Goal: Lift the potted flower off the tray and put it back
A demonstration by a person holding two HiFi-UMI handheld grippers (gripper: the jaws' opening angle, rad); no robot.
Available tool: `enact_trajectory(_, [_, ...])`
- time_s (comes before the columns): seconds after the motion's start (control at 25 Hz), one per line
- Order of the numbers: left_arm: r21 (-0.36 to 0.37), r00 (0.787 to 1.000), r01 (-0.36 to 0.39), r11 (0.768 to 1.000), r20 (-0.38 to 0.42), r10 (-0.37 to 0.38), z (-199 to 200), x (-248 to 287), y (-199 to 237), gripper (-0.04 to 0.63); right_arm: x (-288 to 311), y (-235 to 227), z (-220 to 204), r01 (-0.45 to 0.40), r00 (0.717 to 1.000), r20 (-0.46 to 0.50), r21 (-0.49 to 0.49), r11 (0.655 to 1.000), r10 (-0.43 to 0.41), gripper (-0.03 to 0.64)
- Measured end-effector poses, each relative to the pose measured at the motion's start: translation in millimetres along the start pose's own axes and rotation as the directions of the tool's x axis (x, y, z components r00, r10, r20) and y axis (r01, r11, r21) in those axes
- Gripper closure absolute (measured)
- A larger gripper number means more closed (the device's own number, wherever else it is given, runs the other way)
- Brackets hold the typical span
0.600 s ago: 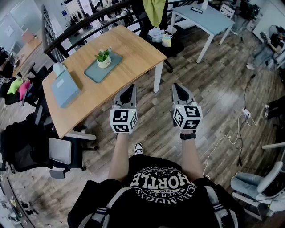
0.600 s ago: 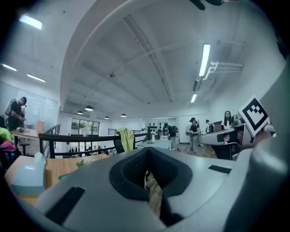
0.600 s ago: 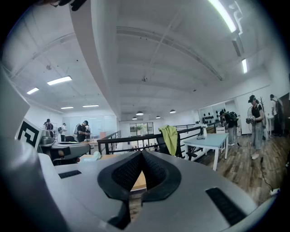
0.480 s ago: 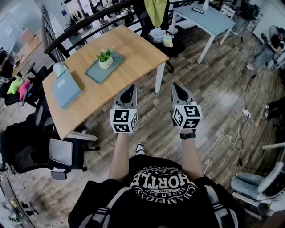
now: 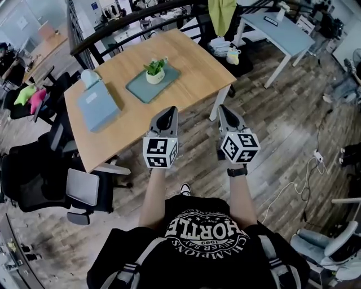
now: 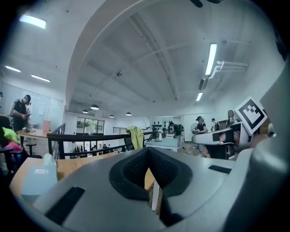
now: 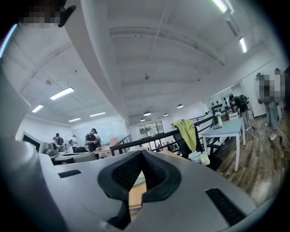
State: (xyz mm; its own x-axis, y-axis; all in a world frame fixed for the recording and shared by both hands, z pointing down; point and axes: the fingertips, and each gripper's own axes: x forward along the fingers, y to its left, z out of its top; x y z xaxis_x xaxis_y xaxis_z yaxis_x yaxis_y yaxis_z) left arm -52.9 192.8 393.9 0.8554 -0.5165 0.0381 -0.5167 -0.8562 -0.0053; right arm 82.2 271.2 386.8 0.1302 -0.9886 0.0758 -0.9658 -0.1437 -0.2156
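The potted flower, green leaves in a small white pot, stands on a teal tray at the far middle of a wooden table. My left gripper and right gripper are held side by side, level, at the table's near edge, well short of the tray. Both are shut with nothing between the jaws. In the left gripper view the shut left gripper hides the pot. The right gripper in its own view also covers the tray.
A pale blue box lies on the table's left part. Black office chairs crowd the table's left side. A chair draped with a green cloth and a light blue desk stand beyond. People are in the background.
The view has shifted toward the table: table, tray and pot now sit lower and further right in the picture, and both grippers reach its near edge. Jaws stay shut.
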Motion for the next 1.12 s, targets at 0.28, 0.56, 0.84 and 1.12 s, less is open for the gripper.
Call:
enact_trajectory(0.28, [-0.038,0.997,-0.083,0.996,0.005,0.083,-7,-16,66,0.578,54,54,-9,-0.087,0.996,-0.033,-0.028,0.996,0.086,0.596])
enact_trajectory(0.56, [-0.075,0.989,-0.150,0.986,-0.007,0.150,-17,-16,110,0.578,102,80,-16,-0.165,0.984,-0.066,-0.030,0.986,0.163,0.596])
enact_trajectory(0.84, [-0.076,0.972,-0.234,0.969,-0.004,0.235,-18,18,150,0.578,171,81,-15,-0.261,0.963,-0.085,-0.040,0.964,0.257,0.595])
enact_trajectory(1.12, [-0.077,0.947,-0.321,0.944,-0.003,0.322,-12,77,186,0.578,256,62,-4,-0.371,0.922,-0.127,-0.031,0.928,0.365,0.595])
